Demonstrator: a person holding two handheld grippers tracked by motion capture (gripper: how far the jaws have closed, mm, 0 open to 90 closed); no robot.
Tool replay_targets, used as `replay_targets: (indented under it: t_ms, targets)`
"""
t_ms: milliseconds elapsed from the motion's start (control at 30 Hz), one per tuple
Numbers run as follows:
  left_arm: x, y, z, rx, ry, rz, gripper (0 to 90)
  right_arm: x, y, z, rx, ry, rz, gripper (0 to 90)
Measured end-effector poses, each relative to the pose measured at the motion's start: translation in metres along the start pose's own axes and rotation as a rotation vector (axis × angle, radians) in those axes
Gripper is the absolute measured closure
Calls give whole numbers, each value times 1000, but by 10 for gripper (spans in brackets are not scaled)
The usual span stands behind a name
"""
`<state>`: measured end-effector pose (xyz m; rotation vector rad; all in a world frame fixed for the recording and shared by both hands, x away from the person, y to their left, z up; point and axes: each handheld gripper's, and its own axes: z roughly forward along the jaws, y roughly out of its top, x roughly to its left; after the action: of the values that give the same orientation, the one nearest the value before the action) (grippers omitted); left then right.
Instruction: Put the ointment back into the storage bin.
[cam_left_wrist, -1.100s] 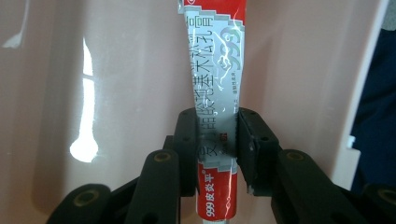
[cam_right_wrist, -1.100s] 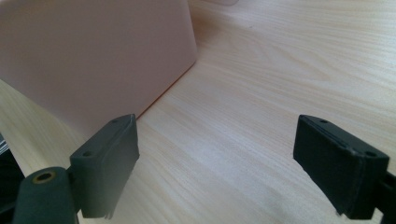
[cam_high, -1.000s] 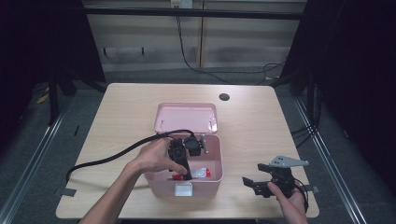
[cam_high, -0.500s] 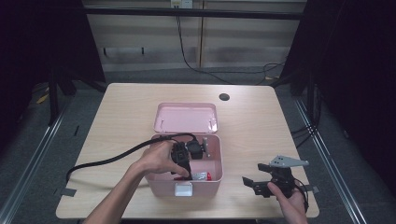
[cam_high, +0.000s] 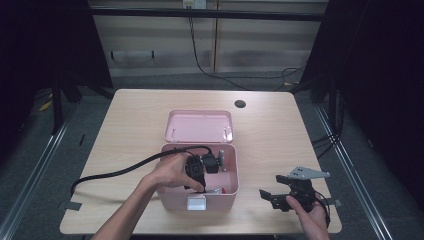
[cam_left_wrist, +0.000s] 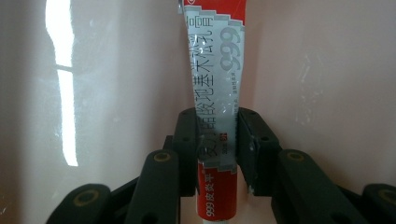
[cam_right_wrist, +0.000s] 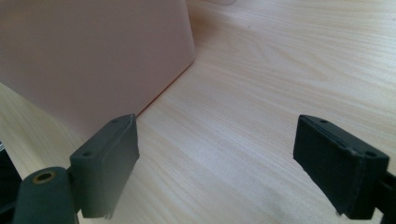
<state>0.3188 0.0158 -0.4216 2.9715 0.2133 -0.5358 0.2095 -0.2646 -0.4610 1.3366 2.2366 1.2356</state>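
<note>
We are gripping the ointment tube (cam_left_wrist: 215, 107) inside the pink box (cam_high: 231, 192).

Our left gripper (cam_left_wrist: 215, 140) is reaching down into the box, clamping the tube mid-body — pads squeezing both flat sides, so it shouldn't be slipping. We are parking our right gripper (cam_right_wrist: 215, 163) low over the table (cam_right_wrist: 280, 84) just beside the box wall, jaws standing wide with nothing between them — likely keeping clear while being ready to steady the box.

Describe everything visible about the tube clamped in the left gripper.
The tube is a flattened, silvery squeeze tube with red bands at both ends, grey Chinese print and "999". It looks like soft foil or plastic, slightly creased. It lies inside the pink box, and the left gripper is shut on its middle, a pad on each side.
</note>
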Motion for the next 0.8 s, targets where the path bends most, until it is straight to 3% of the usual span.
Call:
replay_targets:
  t_ms: [500,800]
  targets:
    - [5,3,11,30,-39,4,704,0,0,0,-1,-4,-1,138]
    - [7,4,16,13,-69,-2,713,0,0,0,3,-5,-3,138]
